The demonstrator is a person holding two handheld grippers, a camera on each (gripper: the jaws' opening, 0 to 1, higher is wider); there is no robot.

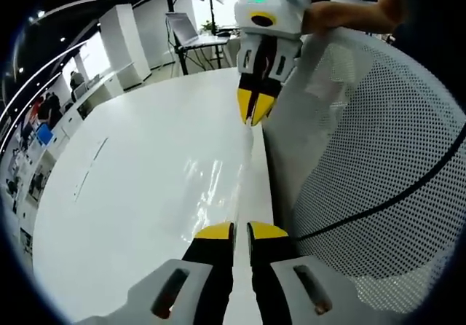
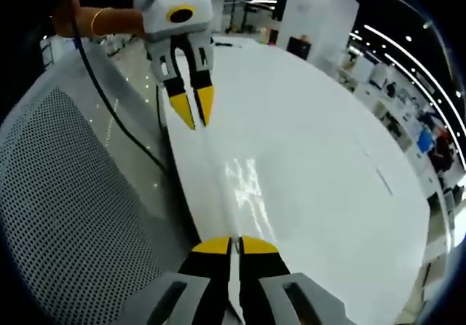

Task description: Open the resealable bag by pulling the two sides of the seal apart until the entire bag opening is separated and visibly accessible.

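Bag (image 1: 218,186) flat on table (image 1: 131,194), stretched between your two grippers — left gripper (image 1: 241,232) at one end, right gripper (image 1: 255,110) at far end, facing each other. Bag along table edge; perforated chair back (image 1: 378,179) just beside that edge. Laptop (image 1: 186,30) beyond table's far end.

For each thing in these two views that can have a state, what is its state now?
resealable bag: lying flat on the white table, stretched between both claws, opening not visibly separated
left claw: shut on the bag's edge
right claw: shut on the opposite edge
laptop: open
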